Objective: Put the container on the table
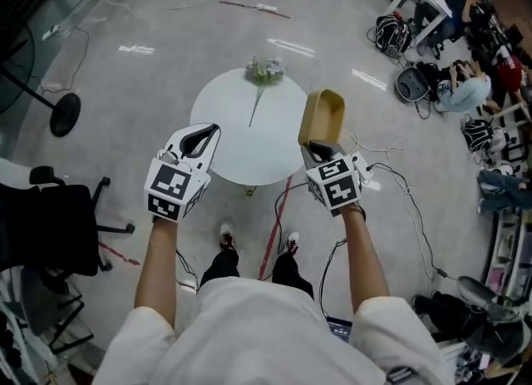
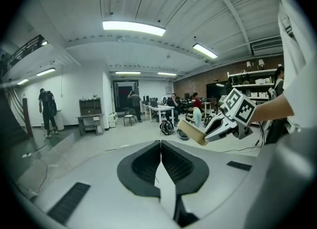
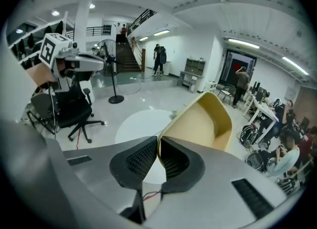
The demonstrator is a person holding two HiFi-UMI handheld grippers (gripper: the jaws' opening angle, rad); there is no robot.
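A tan, open-topped container (image 1: 322, 117) hangs tilted over the right edge of a round white table (image 1: 229, 155). My right gripper (image 1: 309, 145) is shut on its near rim. In the right gripper view the rim sits pinched between the pads, the container (image 3: 203, 121) rising beyond my right gripper (image 3: 157, 149) with the table (image 3: 138, 124) below. My left gripper (image 1: 208, 132) hovers over the table's left front part, shut and empty; its pads meet in its own view (image 2: 161, 146), where the held container (image 2: 194, 131) shows at the right.
A small bunch of flowers (image 1: 264, 71) lies at the table's far edge. A black office chair (image 1: 50, 225) stands at the left, a fan stand base (image 1: 65, 115) beyond it. Cables (image 1: 399, 180), bags and seated people (image 1: 465, 88) are at the right.
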